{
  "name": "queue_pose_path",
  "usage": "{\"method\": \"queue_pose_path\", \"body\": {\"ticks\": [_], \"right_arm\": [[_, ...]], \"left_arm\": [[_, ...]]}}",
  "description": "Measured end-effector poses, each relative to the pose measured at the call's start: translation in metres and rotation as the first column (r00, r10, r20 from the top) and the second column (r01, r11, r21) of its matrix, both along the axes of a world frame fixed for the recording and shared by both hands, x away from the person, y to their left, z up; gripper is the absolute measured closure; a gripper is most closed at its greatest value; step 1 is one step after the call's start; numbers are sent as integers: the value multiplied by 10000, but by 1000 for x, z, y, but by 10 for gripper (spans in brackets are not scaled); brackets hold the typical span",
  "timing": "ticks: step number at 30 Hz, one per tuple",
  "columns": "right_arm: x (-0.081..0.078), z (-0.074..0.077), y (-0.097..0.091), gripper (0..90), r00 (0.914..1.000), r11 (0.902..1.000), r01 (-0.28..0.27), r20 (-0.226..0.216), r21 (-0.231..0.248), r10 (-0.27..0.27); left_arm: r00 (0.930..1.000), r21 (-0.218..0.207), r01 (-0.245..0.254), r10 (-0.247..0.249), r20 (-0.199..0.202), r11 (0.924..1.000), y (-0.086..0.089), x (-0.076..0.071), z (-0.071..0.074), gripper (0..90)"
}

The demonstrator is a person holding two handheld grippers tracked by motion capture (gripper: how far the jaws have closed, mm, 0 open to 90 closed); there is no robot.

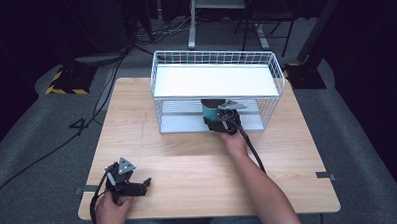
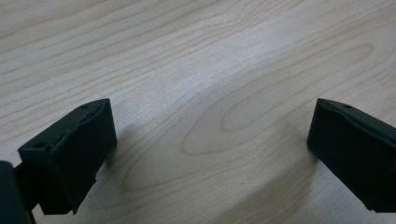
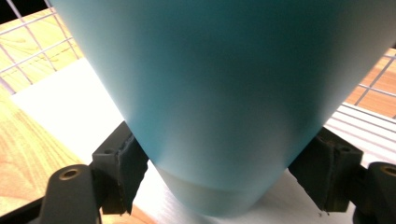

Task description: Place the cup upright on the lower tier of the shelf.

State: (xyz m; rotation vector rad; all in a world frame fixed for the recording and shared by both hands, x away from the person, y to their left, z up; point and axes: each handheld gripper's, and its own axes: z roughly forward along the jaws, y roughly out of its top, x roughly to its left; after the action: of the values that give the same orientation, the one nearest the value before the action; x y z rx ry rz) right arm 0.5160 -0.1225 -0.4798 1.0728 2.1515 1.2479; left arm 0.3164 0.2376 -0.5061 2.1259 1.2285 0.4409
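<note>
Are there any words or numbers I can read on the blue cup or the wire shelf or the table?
None can be read.
Blue cup: plain, no print on the side that shows.
Wire shelf: plain white, no label.
Table: only wood grain.

The person's forearms are bare, with no sleeves at the wrists. Each hand grips a black handheld tool: the left gripper [image 1: 148, 182] and the right gripper [image 1: 222, 122] each carry a grey 3-cornered plate on top and trail a thick black cable. In the left gripper view, the left gripper [image 2: 210, 140] has 2 blocky matte-black jaws with small round screw holes. The right gripper [image 3: 224, 168] has round metal pivot fasteners on its linkage.
</note>
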Motion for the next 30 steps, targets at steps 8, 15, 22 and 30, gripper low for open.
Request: {"method": "queue_pose_path", "body": {"ticks": [8,15,22,30], "right_arm": [[8,-4,0,255,9998,9999,122,179,-2,-122],[14,-7,4,254,9995,9996,295,114,-27,-295],[17,-11,6,253,9989,9990,454,70,19,-454],[19,-11,4,217,9984,9982,563,-11,197,-562]], "left_arm": [[10000,2,-45,45,26,10000,0,-1,0,18],[10000,4,-60,60,25,10000,0,-1,0,18],[10000,-21,-57,57,1,10000,0,-1,0,18],[10000,-20,-59,59,1,10000,0,-1,0,19]]}}
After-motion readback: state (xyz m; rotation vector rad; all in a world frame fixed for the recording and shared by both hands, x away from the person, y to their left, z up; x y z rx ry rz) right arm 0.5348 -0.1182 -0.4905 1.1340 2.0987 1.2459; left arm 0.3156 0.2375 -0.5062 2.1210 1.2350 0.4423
